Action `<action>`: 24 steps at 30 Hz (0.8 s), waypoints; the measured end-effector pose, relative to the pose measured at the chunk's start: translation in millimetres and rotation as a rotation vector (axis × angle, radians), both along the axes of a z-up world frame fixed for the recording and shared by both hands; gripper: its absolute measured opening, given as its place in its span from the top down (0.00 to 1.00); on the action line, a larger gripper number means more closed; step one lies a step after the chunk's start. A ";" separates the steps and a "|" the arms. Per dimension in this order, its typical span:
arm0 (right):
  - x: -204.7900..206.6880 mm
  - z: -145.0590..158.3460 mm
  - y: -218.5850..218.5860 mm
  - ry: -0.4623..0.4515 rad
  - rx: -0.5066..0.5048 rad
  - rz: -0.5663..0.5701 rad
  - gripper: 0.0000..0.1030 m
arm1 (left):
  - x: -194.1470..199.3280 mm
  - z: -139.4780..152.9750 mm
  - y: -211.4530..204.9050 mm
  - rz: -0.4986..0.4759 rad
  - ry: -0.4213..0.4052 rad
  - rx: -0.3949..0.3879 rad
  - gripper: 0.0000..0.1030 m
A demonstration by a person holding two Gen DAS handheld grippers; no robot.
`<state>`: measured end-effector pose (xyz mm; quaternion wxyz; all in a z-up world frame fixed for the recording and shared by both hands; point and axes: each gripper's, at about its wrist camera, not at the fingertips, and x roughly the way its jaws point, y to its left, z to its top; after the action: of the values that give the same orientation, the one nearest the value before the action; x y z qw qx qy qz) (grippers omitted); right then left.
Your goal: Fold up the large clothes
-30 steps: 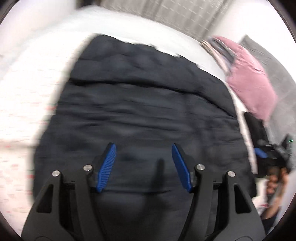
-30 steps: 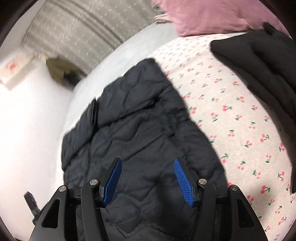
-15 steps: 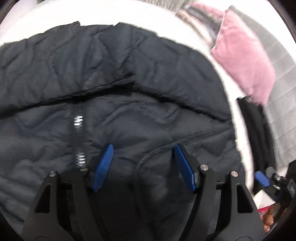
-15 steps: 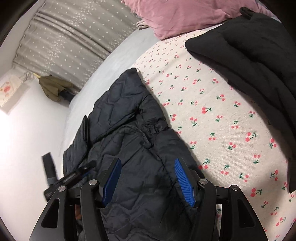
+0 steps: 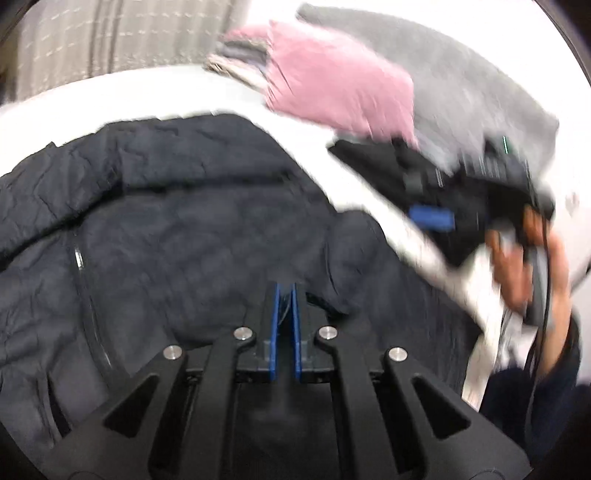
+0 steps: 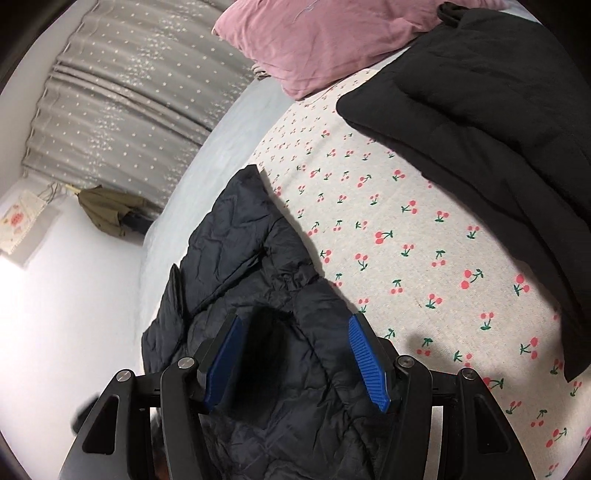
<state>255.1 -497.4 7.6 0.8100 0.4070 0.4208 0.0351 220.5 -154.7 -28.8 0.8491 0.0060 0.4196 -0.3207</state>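
A dark navy quilted jacket lies spread on the bed, its zipper running down the left. My left gripper is shut on a fold of the jacket's fabric near its right side. In the right wrist view the same jacket lies on the cherry-print sheet. My right gripper is open, its blue pads either side of a raised jacket cuff or sleeve opening, not gripping it. The right gripper also shows in the left wrist view, blurred, held in a hand.
A pink pillow lies at the head of the bed. A folded black garment lies on the sheet at the right. A grey dotted curtain hangs behind the bed. A grey cushion lies beside the pillow.
My left gripper has closed on a fold of the jacket. My right gripper has moved closer over the jacket's sleeve end and stays open.
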 end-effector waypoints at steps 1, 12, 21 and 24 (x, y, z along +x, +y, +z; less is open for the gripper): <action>-0.2 -0.1 -0.6 0.001 -0.002 -0.004 0.41 | -6.2 -5.1 -2.1 -0.015 0.018 0.030 0.93; 10.4 19.6 62.3 -0.094 -0.236 0.206 0.41 | 7.1 16.5 40.8 0.123 0.062 -0.158 0.63; 36.8 6.1 122.7 -0.096 -0.479 0.393 0.41 | 47.5 -42.4 10.1 0.277 0.237 -0.019 0.58; 46.9 -21.7 138.0 0.038 -0.564 0.495 0.41 | 36.7 -45.9 11.9 0.257 0.209 0.012 0.58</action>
<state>302.0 -359.4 -14.1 0.8494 0.0543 0.5144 0.1052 257.2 -142.8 -74.7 0.8348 -0.0762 0.5049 -0.2060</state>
